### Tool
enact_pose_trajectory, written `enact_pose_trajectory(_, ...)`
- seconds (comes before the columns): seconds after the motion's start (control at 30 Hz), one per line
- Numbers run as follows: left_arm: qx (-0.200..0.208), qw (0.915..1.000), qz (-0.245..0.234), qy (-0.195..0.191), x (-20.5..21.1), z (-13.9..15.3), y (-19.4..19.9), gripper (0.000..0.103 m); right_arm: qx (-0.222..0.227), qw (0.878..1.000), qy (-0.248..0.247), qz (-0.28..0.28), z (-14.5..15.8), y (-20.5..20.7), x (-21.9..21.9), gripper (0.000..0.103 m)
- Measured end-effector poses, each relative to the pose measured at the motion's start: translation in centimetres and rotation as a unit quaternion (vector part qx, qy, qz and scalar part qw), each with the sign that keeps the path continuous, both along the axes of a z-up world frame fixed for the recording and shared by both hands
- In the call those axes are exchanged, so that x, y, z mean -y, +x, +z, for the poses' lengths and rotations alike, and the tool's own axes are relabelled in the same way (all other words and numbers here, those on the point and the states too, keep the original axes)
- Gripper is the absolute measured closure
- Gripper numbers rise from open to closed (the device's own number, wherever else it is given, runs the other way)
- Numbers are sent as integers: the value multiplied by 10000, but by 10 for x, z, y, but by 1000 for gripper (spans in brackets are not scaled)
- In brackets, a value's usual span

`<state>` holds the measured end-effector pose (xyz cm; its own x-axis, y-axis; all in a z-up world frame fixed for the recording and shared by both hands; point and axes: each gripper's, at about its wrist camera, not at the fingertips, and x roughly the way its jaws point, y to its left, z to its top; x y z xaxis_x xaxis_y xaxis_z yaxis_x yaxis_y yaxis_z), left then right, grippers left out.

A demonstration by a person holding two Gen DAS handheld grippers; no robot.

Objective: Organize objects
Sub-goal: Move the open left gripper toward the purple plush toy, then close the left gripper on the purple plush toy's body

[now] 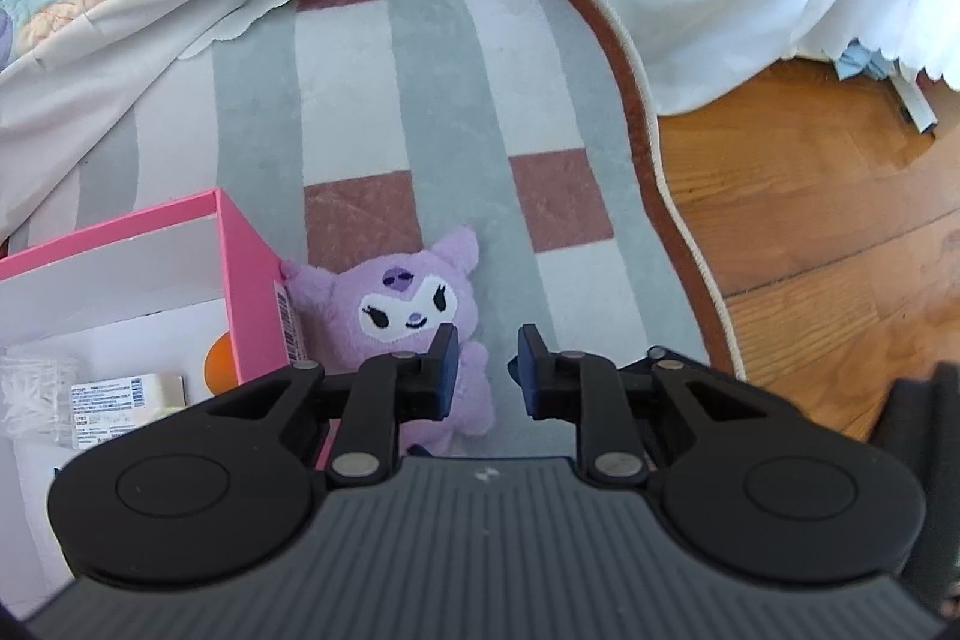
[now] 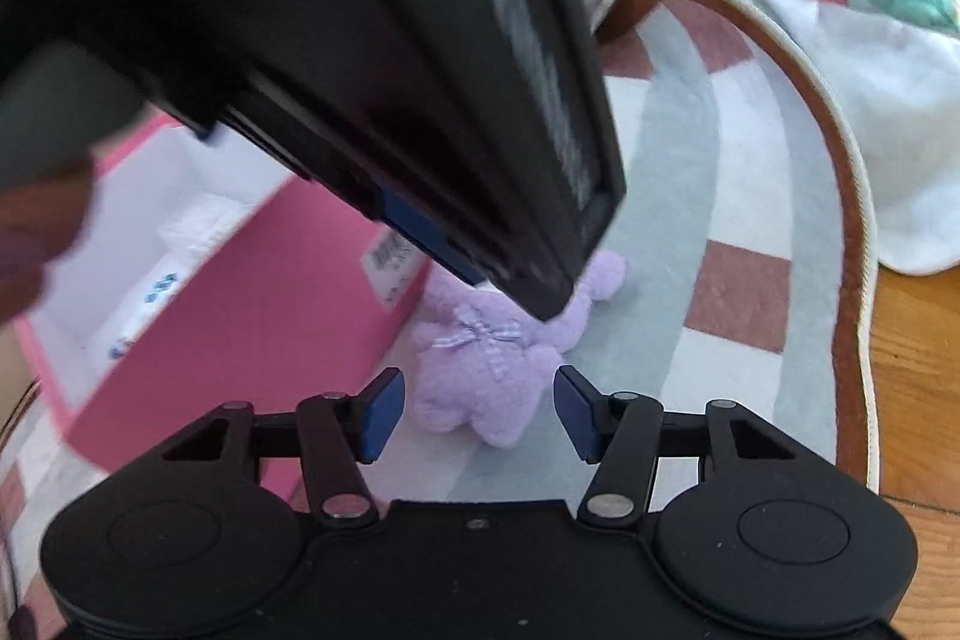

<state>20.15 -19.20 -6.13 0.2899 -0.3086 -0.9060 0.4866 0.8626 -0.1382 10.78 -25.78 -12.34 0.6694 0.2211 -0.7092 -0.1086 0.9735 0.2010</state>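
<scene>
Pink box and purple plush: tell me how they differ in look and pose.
The pink box is rigid and straight-walled; the purple plush is soft and fuzzy. The pink box stands open-topped with items inside; the purple plush lies face up. The pink box is clearly larger than the purple plush. Both sit on the striped rug, the plush's ear touching the box's corner.

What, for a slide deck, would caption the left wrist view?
Left gripper hovering over a purple plush toy beside an open pink box on a striped rug.
</scene>
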Motion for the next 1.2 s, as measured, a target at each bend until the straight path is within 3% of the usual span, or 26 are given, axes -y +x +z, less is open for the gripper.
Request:
enact_pose_trajectory(0.2,6,10000,26,-84,-2,2,0,83,-19,9995,292,-115,-16,3,0,41)
enact_pose_trajectory(0.33,10,9997,97,-224,-8,4,-1,83,-98,9999,71,-11,-13,-1,-10,56)
enact_pose_trajectory(0.5,0,9990,43,-450,-8,7,-8,83,-103,9997,187,-82,-4,-15,-6,63)
enact_pose_trajectory(0.63,57,9988,-74,-487,-2,7,-21,82,-187,9997,110,-91,2,-35,-2,63)
enact_pose_trajectory(0.9,-352,9980,-167,-496,9,-8,-50,82,-371,9986,334,-181,6,-85,17,63)
enact_pose_trajectory(1.1,-402,9977,-138,-531,4,-13,-73,81,-525,9984,163,-163,6,-110,26,62)
enact_pose_trajectory(1.2,-431,9972,-139,-587,1,-17,-84,79,-623,9980,15,-41,4,-116,26,57)
